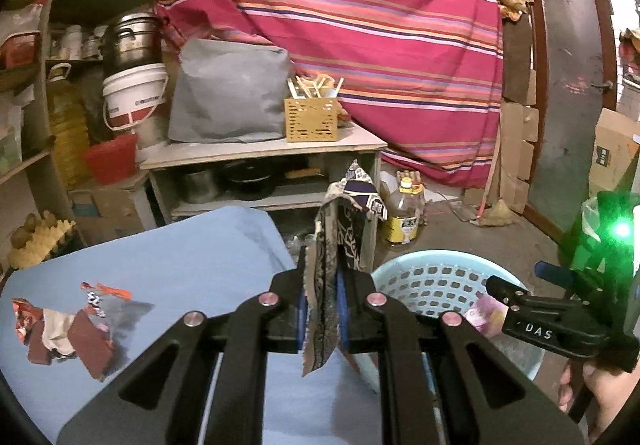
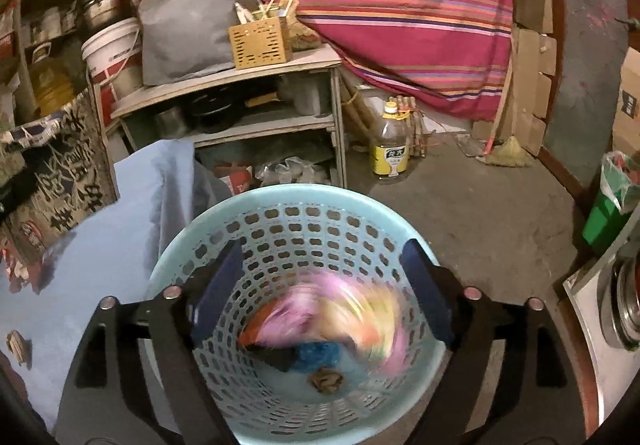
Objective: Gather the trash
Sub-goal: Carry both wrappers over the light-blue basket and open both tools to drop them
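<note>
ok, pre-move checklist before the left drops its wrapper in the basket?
1. Left gripper shut on the patterned wrapper: ok.
2. Right gripper open, nothing between its fingers: ok.
3. Blue basket in place, with room inside: ok.
4. Pink and yellow wrapper inside the basket: ok, though blurred.
5. Left gripper above the basket mouth: not ok; it is beside the rim, over the blue cloth.
6. Right gripper clear of the drop path: not ok; it hangs over the basket.
7. Trash left on the cloth: not ok; red and brown wrappers remain.
</note>
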`<state>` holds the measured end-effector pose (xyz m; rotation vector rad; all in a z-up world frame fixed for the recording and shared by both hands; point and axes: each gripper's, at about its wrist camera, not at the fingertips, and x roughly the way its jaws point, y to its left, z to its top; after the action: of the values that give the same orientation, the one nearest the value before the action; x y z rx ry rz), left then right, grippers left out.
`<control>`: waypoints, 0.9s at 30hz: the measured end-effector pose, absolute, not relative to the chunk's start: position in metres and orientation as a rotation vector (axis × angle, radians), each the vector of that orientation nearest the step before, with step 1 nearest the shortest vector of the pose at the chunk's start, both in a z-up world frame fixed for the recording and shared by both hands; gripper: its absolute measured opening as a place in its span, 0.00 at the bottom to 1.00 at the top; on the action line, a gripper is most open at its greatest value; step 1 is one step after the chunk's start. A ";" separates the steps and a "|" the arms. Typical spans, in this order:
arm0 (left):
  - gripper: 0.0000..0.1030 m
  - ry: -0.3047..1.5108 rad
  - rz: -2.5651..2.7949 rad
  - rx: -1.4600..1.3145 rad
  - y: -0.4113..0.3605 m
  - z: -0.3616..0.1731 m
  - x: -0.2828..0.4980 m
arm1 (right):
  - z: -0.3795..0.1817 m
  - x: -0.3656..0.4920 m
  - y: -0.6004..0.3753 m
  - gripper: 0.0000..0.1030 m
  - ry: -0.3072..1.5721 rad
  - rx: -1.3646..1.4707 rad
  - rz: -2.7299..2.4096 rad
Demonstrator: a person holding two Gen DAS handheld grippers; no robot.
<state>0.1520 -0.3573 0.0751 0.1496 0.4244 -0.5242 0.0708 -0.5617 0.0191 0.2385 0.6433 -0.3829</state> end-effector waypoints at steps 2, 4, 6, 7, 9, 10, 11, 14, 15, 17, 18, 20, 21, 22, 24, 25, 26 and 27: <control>0.12 0.430 -0.538 0.157 -0.365 0.071 0.151 | 0.023 0.063 -0.565 0.92 0.618 0.254 -0.396; 0.12 0.439 -0.554 0.166 -0.375 0.065 0.149 | 0.027 0.057 -0.568 0.94 0.604 0.258 -0.405; 0.12 0.448 -0.571 0.171 -0.385 0.059 0.148 | 0.028 0.052 -0.572 0.94 0.600 0.267 -0.411; 0.12 0.454 -0.581 0.176 -0.392 0.054 0.148 | 0.029 0.050 -0.573 0.94 0.599 0.271 -0.415; 0.12 0.472 -0.597 0.182 -0.402 0.044 0.149 | 0.029 0.044 -0.578 0.94 0.600 0.292 -0.423; 0.12 0.484 -0.606 0.180 -0.407 0.040 0.150 | 0.030 0.042 -0.579 0.94 0.598 0.300 -0.424; 0.12 0.497 -0.614 0.178 -0.411 0.035 0.152 | 0.031 0.040 -0.581 0.94 0.596 0.311 -0.427; 0.13 0.535 -0.635 0.175 -0.424 0.023 0.158 | 0.035 0.034 -0.584 0.94 0.582 0.324 -0.431; 0.13 0.545 -0.639 0.176 -0.427 0.019 0.161 | 0.037 0.033 -0.585 0.94 0.577 0.323 -0.434; 0.13 0.569 -0.625 0.194 -0.434 0.011 0.166 | 0.039 0.032 -0.585 0.94 0.573 0.315 -0.438; 0.15 0.584 -0.628 0.191 -0.433 0.009 0.168 | 0.040 0.032 -0.584 0.94 0.574 0.308 -0.439; 0.48 0.597 -0.629 0.178 -0.431 0.007 0.170 | 0.039 0.033 -0.582 0.94 0.581 0.295 -0.442; 0.59 0.585 -0.618 0.169 -0.428 0.007 0.169 | 0.039 0.034 -0.581 0.94 0.587 0.286 -0.444; 0.68 0.566 -0.607 0.166 -0.425 0.009 0.167 | 0.038 0.034 -0.582 0.94 0.590 0.281 -0.445; 0.68 0.543 -0.602 0.177 -0.422 0.012 0.161 | 0.037 0.035 -0.581 0.94 0.595 0.274 -0.450; 0.68 0.545 -0.596 0.188 -0.418 0.014 0.161 | 0.037 0.036 -0.581 0.94 0.595 0.275 -0.450; 0.68 0.545 -0.591 0.190 -0.415 0.016 0.161 | 0.037 0.036 -0.581 0.94 0.594 0.275 -0.452; 0.68 0.542 -0.587 0.190 -0.410 0.018 0.160 | 0.037 0.036 -0.581 0.94 0.593 0.276 -0.452</control>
<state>0.1596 -0.4103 0.0182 0.1903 0.5420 -0.5871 0.0355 -0.5808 0.0371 0.2760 0.5929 -0.4515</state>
